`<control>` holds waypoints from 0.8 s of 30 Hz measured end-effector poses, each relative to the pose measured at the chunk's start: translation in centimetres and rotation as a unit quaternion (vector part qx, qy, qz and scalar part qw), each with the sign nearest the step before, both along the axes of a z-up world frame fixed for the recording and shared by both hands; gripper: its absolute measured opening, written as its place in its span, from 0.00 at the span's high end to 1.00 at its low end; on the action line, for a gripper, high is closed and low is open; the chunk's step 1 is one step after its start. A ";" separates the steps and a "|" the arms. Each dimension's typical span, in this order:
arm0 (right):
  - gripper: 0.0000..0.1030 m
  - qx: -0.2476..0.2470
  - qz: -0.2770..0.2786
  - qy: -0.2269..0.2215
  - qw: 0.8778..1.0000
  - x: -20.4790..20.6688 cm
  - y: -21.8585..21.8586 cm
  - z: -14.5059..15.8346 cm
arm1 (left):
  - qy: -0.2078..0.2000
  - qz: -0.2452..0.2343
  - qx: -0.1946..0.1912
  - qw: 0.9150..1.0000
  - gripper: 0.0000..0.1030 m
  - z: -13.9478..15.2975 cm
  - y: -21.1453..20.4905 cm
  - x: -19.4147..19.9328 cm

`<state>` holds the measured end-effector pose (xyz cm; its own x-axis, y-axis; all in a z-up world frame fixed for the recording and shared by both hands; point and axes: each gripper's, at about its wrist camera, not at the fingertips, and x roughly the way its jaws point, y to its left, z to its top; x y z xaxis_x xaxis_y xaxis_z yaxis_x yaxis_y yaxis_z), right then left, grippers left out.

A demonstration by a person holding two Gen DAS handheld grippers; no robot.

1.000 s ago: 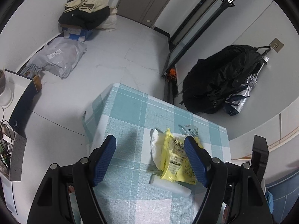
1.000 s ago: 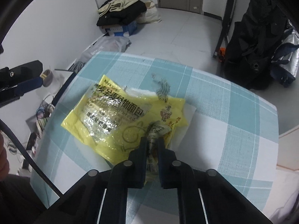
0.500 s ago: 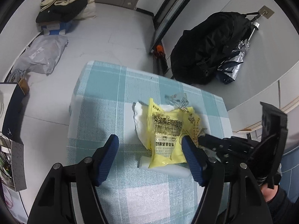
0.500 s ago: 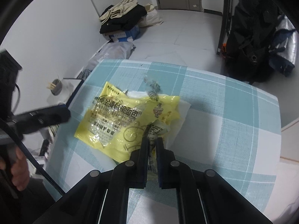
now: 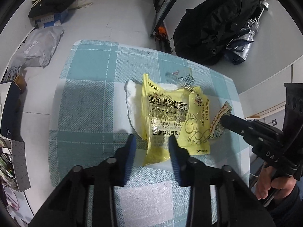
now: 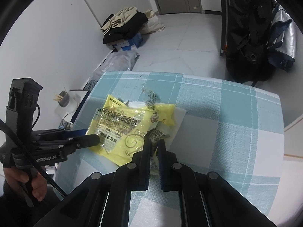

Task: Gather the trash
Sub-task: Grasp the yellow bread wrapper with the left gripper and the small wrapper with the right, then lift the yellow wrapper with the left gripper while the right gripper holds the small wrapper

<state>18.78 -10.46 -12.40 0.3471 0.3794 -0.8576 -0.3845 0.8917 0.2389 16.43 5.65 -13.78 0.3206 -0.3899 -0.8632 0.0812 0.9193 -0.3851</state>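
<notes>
Right gripper (image 6: pixel 155 145) clenched on small wrapper (image 5: pixel 220 122), pinning pile. Left gripper (image 5: pixel 151 141) jaws just narrowing astride near edge of yellow bag (image 5: pixel 166 117), not yet pinching. Trash mid-counter (image 5: pixel 85 94), over tissue (image 5: pixel 131 96).

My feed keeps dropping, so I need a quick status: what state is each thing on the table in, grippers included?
Yellow bread wrapper: empty, crumpled, lying on the table, near end between the left gripper's jaws.
White tissue: flat under the wrapper.
Clear wrapper: crumpled, at the far edge of the pile.
Small patterned packet: pinched by the right gripper.
Left gripper: jaws just been closing, astride the wrapper's end.
Right gripper: shut on the packet.
</notes>
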 end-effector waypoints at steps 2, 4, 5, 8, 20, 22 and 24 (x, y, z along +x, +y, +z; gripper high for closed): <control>0.94 0.000 0.000 0.000 1.000 0.0 -0.1 -0.1 | -0.001 -0.004 0.006 1.000 0.85 0.0 -0.3 0.0; 0.94 0.004 -0.002 0.000 1.000 0.0 -0.4 0.0 | -0.001 -0.007 0.007 1.000 0.92 -0.1 -0.5 0.0; 0.94 0.005 -0.004 0.000 1.000 0.0 -0.6 0.1 | -0.001 -0.008 0.007 1.000 0.93 -0.1 -0.5 0.0; 0.94 0.010 -0.009 -0.001 1.000 -0.1 -0.8 0.3 | -0.003 -0.010 0.012 1.000 0.96 -0.1 -0.5 -0.1; 0.94 0.024 -0.038 -0.019 0.999 -0.4 -2.4 1.5 | -0.025 -0.002 0.001 1.000 0.99 1.8 -0.4 -0.9; 0.94 0.026 -0.043 -0.023 0.998 -0.6 -2.7 1.8 | -0.030 0.000 0.003 1.000 0.99 2.2 -0.4 -1.1; 0.94 0.026 -0.047 -0.026 0.998 -0.7 -3.0 2.0 | -0.035 0.002 0.002 0.999 0.99 2.5 -0.3 -1.4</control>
